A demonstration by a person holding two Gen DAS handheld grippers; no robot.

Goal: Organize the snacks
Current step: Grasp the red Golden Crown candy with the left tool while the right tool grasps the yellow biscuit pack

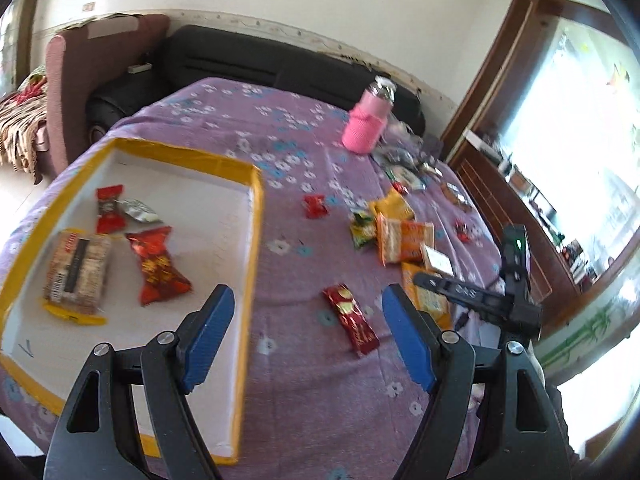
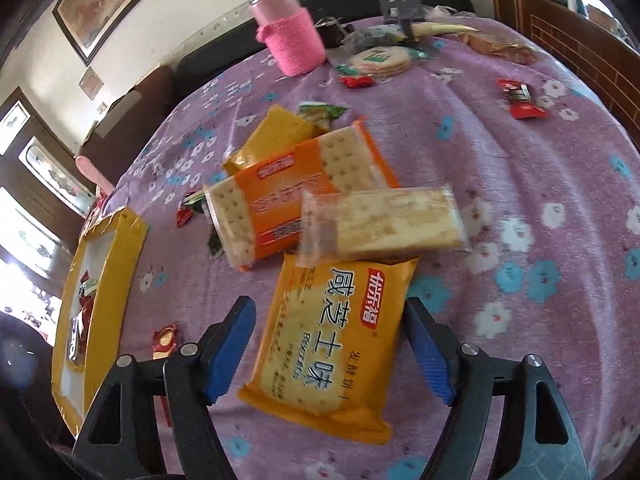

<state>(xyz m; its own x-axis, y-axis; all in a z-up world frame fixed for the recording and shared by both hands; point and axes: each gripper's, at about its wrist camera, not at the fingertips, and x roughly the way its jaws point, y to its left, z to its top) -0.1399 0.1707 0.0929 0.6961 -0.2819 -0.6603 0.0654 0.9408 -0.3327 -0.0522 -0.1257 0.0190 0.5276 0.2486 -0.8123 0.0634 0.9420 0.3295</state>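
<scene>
My left gripper (image 1: 307, 294) is open above the purple cloth, just right of the yellow-rimmed tray (image 1: 256, 208). A red-and-gold snack bar (image 1: 352, 320) lies on the cloth below the gap, nearer the right finger, untouched. The tray holds a cracker pack (image 1: 78, 268), a red candy pack (image 1: 158, 266) and a small red packet (image 1: 110, 208). My right gripper (image 2: 330, 304) is open and straddles a yellow cracker pack (image 2: 332, 340) lying on the cloth; its blue pads (image 2: 234, 344) stand clear of the pack's sides.
An orange cracker pack (image 2: 296, 196), a clear-wrapped cracker pack (image 2: 384, 224) and another yellow pack (image 2: 276, 136) lie piled beyond. A pink bottle (image 2: 292, 36), round cookies (image 2: 380, 60) and small red candies (image 2: 520, 98) sit farther back. The tray (image 2: 108, 280) is at the left.
</scene>
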